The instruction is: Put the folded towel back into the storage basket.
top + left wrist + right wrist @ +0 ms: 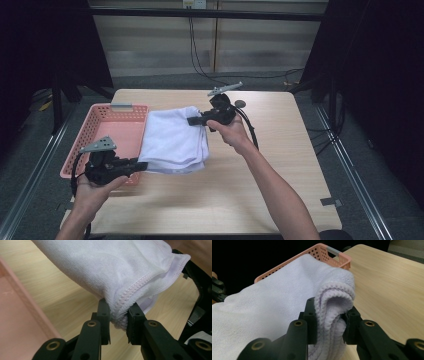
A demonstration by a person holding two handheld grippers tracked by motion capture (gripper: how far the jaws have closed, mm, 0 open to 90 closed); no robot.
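We carry the towel (174,137) toward the basket (107,131).
Both claws, left (142,165) and right (194,121), grasp its ends; it hangs over the table, basket nearer our left claw.

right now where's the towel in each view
High view: the towel hangs mid-table between the left gripper and right gripper, beside the basket.
Left gripper view: it fills the top, its hemmed corner pinched between the jaws.
Right gripper view: it runs from lower left to centre, a folded edge clamped between the jaws.
Shared landmark: the pink basket, at the left edge and at the top.
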